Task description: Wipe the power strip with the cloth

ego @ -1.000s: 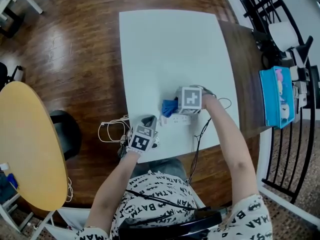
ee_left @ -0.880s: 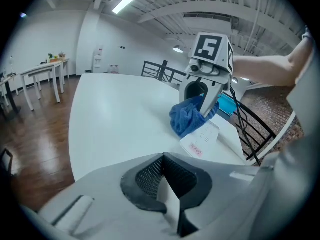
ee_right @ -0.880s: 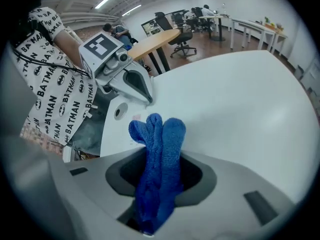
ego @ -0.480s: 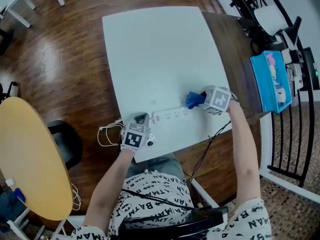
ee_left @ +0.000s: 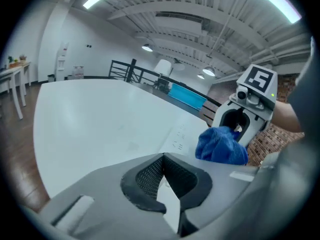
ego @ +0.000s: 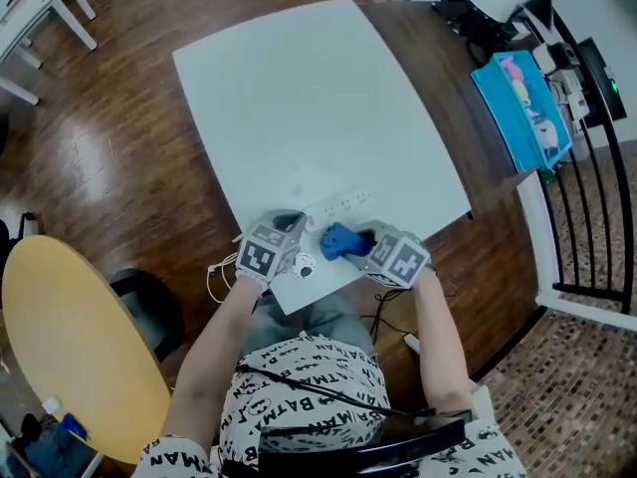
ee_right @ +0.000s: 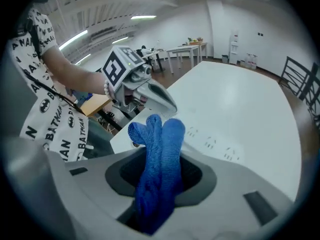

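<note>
Lower centre of head view: white oblong power strip [ego: 341,206] lies flat on smooth white counter [ego: 299,98], near front edge. Right gripper [ego: 366,240] jaws clamp bunched blue terry cloth [ego: 338,240] just beside strip. Left gripper [ego: 286,225] jaws closed together at strip's left end.

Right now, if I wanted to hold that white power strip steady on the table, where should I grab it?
Take the power strip at its left end, jaws across its narrow width, coming down from above. It lies flat as a long slim bar, so probably only its width fits between jaws, and that end is clear of the blue cloth in the right gripper.
</note>
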`<state>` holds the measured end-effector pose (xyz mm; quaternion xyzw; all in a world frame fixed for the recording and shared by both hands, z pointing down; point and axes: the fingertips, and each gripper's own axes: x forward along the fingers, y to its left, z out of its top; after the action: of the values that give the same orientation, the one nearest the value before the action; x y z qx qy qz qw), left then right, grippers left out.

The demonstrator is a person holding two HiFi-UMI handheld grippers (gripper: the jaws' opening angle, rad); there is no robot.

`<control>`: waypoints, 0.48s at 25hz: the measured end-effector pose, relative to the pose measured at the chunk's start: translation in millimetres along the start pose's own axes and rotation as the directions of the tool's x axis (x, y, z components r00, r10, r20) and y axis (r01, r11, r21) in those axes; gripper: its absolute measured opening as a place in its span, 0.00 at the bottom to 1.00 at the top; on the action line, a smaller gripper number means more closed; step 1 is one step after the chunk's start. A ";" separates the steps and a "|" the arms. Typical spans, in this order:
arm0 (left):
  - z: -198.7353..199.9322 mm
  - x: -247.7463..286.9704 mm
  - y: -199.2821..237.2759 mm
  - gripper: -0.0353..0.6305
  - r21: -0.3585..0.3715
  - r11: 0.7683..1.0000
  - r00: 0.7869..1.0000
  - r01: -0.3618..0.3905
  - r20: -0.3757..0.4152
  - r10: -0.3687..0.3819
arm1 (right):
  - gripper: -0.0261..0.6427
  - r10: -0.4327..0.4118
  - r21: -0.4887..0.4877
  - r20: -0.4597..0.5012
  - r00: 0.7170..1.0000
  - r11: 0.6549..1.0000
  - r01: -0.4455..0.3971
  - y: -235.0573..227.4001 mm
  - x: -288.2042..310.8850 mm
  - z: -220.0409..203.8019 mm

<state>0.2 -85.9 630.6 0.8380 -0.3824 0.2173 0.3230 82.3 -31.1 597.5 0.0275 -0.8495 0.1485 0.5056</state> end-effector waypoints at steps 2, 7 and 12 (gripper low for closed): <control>0.7 6.6 -6.2 0.05 0.061 0.997 0.998 0.052 -0.049 -0.049 | 0.27 -0.017 0.055 0.006 1.000 0.998 0.017 14.8 16.4 -6.9; 6.5 14.6 -15.4 0.05 0.157 0.982 0.982 0.108 -0.169 -0.081 | 0.27 -0.052 0.160 0.014 0.999 0.986 0.049 32.7 48.9 -1.9; 10.5 15.9 -18.4 0.05 0.148 0.982 0.967 0.119 -0.242 -0.081 | 0.27 -0.108 0.226 0.060 0.992 0.970 0.092 16.5 56.7 14.8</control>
<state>25.5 -92.1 626.1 0.8481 -0.2796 0.3286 0.3076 38.8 -13.6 636.3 0.1323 -0.8426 0.2162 0.4752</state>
